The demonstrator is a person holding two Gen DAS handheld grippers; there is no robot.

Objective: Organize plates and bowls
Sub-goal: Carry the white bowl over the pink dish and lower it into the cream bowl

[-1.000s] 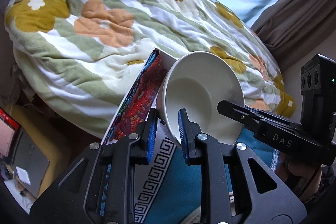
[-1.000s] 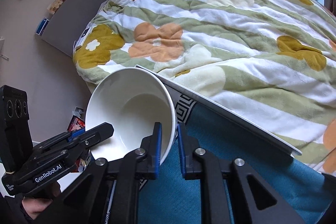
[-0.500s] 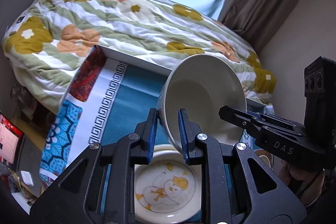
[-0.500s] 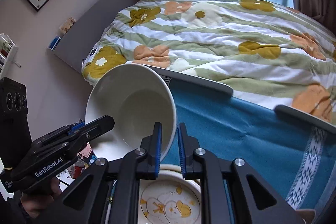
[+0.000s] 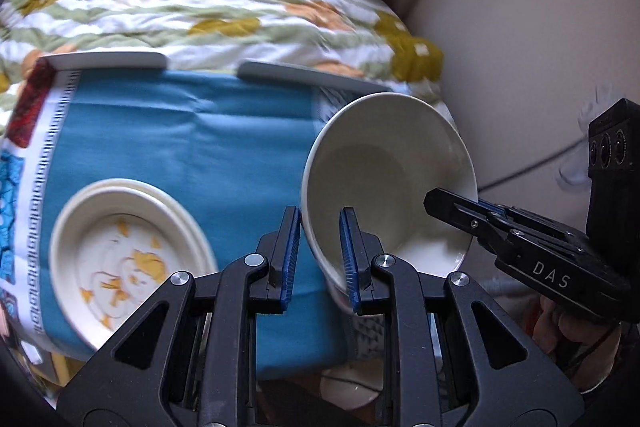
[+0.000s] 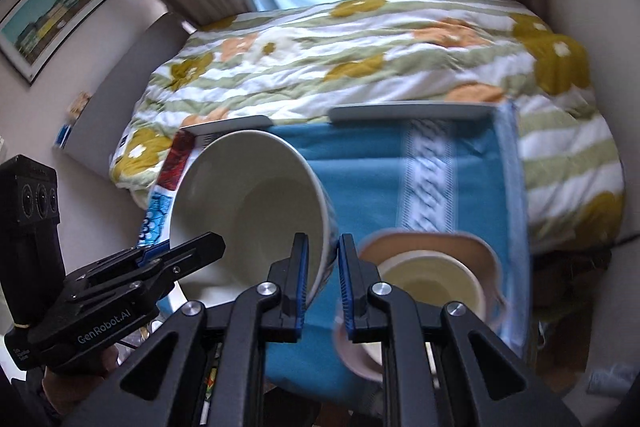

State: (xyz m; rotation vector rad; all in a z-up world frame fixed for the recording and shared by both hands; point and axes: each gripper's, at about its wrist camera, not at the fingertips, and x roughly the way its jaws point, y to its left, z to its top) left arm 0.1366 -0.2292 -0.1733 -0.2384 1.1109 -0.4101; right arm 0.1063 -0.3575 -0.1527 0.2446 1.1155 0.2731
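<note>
Gripping white bowl (image 5: pixel 384 187) rim: left hand-held gripper (image 5: pixel 320 255), right hand-held gripper (image 6: pixel 322 275) opposite.

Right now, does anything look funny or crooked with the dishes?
Yes: the white bowl is tipped steeply on its side in the air, not flat. The left gripper and right gripper each pinch its rim on opposite sides. Nothing looks spilled or broken; the duck plate and the small bowl sit flat on the blue cloth.
</note>
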